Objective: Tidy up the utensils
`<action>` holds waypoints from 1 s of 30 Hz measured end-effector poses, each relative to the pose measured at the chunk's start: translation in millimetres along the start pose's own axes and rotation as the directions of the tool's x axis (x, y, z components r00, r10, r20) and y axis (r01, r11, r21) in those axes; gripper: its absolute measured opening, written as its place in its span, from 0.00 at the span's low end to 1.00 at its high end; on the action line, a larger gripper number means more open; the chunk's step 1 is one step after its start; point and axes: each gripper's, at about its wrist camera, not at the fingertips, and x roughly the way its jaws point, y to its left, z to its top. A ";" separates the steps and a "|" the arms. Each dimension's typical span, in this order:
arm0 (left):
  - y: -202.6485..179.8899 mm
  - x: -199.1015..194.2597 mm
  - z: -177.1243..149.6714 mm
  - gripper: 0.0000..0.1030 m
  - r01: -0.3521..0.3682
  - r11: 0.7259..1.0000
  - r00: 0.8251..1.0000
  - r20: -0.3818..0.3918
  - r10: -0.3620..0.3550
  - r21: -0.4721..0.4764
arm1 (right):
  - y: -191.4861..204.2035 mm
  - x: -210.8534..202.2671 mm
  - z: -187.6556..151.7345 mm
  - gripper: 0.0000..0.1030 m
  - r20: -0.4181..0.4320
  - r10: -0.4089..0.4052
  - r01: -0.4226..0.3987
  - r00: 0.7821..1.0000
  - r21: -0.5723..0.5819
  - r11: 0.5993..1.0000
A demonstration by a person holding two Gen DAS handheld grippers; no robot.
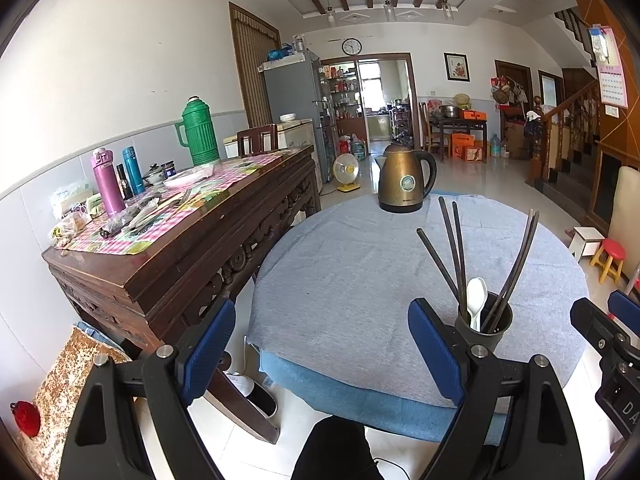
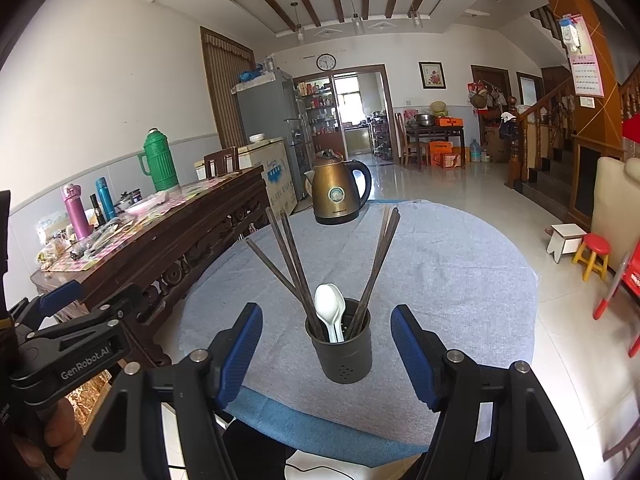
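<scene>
A dark grey utensil holder [image 2: 345, 350] stands near the front edge of the round table. It holds several dark chopsticks [image 2: 294, 264] and white spoons [image 2: 329, 312]. It also shows in the left wrist view [image 1: 486, 322] with chopsticks [image 1: 454, 248] and a spoon [image 1: 476, 298]. My right gripper [image 2: 326, 350] is open and empty, its fingers either side of the holder and nearer to me. My left gripper [image 1: 322, 350] is open and empty, to the left of the holder above the table edge.
A brass electric kettle [image 1: 406, 182] stands at the table's far edge on the grey-blue cloth [image 1: 352, 272]. A carved wooden sideboard [image 1: 192, 248] with flasks and clutter runs along the left. Stools [image 2: 594, 254] stand on the floor at right.
</scene>
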 end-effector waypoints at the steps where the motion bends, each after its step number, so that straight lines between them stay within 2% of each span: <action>1: 0.7 -1.0 -0.4 0.86 0.000 1.000 1.000 0.001 0.000 -0.001 | 0.9 0.0 0.1 0.69 -0.001 -0.001 0.001 1.000 -0.002 1.000; 13: 5.3 -6.8 -0.8 0.86 0.005 1.000 1.000 0.011 -0.005 -0.008 | 5.1 -2.5 -1.5 0.69 0.011 -0.008 0.008 1.000 0.003 1.000; 30: 12.8 -30.4 6.7 0.86 -0.005 1.000 0.998 0.063 0.006 -0.013 | 3.9 -22.5 5.0 0.69 0.041 -0.009 0.008 0.999 0.010 1.000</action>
